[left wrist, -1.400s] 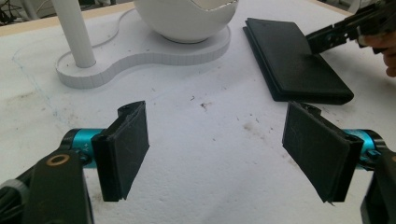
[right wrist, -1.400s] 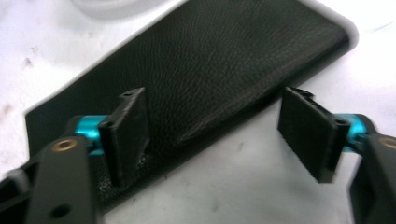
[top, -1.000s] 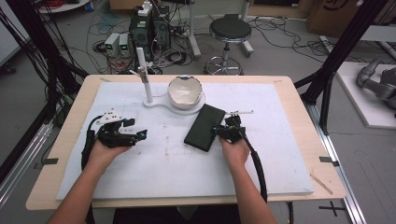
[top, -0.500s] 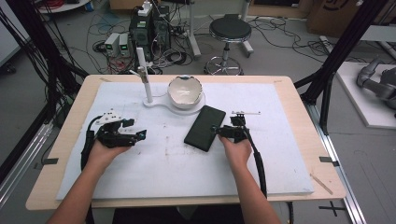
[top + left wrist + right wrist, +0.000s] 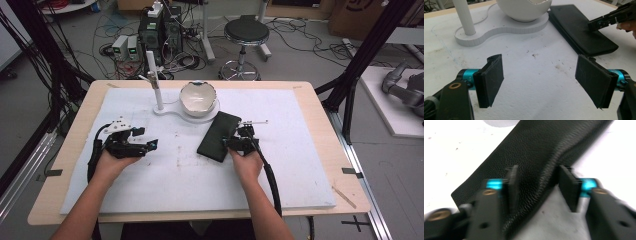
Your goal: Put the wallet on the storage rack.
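A black leather case (image 5: 219, 136) lies flat on the white mat, just in front of the bowl stand. My right gripper (image 5: 231, 144) is at its near right edge. In the right gripper view the jaws stand apart astride the case's raised edge (image 5: 536, 150), with my right gripper (image 5: 537, 173) low over it and blurred. My left gripper (image 5: 150, 144) rests over bare mat at the left. It is wide open, and my left gripper (image 5: 541, 72) has nothing between its pads. From there the case (image 5: 579, 30) and the right gripper (image 5: 596, 23) show farther off.
A white bowl (image 5: 198, 97) sits on a white flat stand (image 5: 170, 110) with an upright post (image 5: 152, 75) at the back middle. The white mat (image 5: 300, 165) covers most of the wooden table (image 5: 320, 95). A stool and cabling stand beyond the far edge.
My right gripper has shifted slightly along the case's near right edge. The left hand and its gripper have stayed put.
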A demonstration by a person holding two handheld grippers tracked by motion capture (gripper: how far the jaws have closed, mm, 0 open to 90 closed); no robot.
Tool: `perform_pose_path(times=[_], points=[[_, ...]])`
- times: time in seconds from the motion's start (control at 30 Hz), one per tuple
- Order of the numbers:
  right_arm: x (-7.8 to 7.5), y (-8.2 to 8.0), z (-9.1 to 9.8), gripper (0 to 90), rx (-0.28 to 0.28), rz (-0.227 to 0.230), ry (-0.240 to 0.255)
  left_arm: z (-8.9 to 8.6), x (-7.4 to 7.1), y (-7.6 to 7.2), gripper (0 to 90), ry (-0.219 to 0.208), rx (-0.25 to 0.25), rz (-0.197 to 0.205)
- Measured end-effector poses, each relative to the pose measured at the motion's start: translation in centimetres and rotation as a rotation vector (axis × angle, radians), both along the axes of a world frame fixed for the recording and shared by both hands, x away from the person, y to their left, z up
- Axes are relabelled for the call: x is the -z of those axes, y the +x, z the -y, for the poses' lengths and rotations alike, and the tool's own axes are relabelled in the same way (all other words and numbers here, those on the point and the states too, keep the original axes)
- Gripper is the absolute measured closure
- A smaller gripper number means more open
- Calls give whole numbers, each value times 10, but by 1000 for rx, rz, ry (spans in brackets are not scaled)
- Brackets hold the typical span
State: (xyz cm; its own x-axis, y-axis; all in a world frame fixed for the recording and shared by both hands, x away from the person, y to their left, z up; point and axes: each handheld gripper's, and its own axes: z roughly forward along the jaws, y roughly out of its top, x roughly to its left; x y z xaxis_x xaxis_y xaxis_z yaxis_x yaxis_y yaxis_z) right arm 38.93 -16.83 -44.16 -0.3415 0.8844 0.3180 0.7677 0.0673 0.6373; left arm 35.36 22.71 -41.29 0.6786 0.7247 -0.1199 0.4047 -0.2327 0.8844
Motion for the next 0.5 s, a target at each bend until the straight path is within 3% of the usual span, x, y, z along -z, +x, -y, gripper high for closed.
perform_pose_path(times=[0.07,0.17,0.37,0.5], points=[[-1,-1,3,739,-9,1,14,1,0,0,227,0,-1,2],[-1,-1,6,808,-19,2,24,1,-1,-1,227,3,1,2],[0,2,16,838,-42,-3,96,-1,1,-2,227,3,5,-2],[-4,1,28,843,-55,22,104,-3,2,-1,227,3,-1,-10]])
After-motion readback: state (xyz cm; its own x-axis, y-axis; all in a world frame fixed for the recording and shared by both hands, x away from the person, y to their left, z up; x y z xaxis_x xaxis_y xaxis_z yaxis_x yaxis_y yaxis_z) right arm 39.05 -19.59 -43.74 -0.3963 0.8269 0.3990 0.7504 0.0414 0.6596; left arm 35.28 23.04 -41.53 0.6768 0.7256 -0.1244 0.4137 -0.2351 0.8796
